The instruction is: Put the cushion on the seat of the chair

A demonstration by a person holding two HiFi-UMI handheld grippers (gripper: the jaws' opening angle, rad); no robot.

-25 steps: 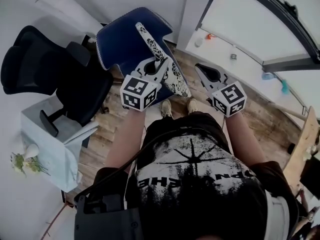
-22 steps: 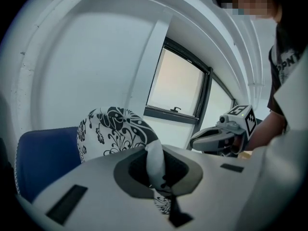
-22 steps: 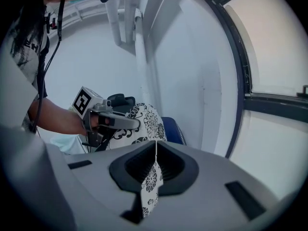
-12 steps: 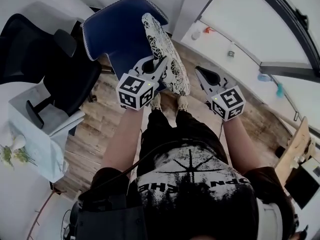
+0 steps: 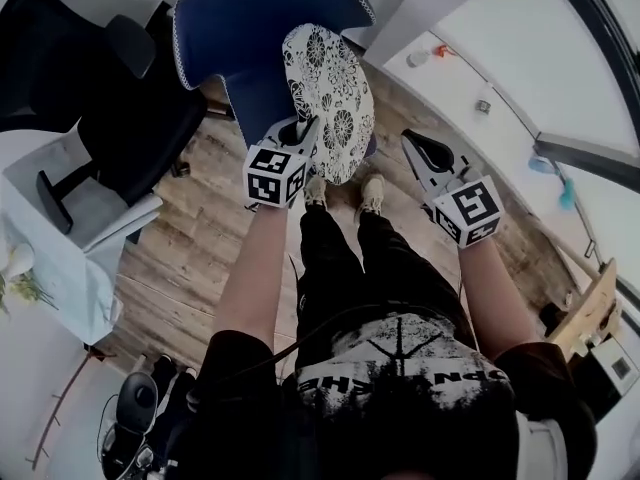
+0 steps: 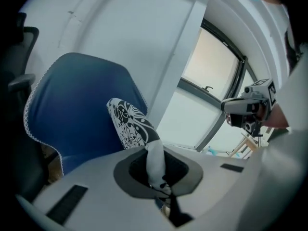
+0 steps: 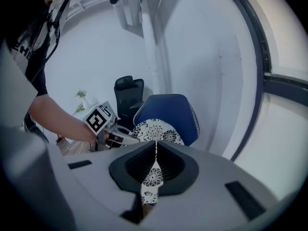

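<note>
The cushion (image 5: 330,93) is round and white with a black flower print; it hangs tilted over the front of the blue chair (image 5: 250,28), its printed face showing in the head view. My left gripper (image 5: 310,130) is shut on the cushion's near edge, and the cloth (image 6: 155,158) runs pinched between its jaws. My right gripper (image 5: 408,140) hangs to the right of the cushion, apart from it, jaws together with nothing held. In the right gripper view the cushion (image 7: 156,129) and the left gripper (image 7: 120,136) stand before the chair (image 7: 168,112). The seat is mostly hidden behind the cushion.
A black office chair (image 5: 110,98) stands left of the blue one. Nearer on the left is a white table (image 5: 70,238) bearing flowers (image 5: 20,283). The person's shoes (image 5: 372,193) rest on the wooden floor (image 5: 200,228). A window wall (image 5: 520,58) runs along the right.
Both grippers have come down toward the chair. The cushion has turned from edge-on to face-up in the head view and now sits lower over the seat.
</note>
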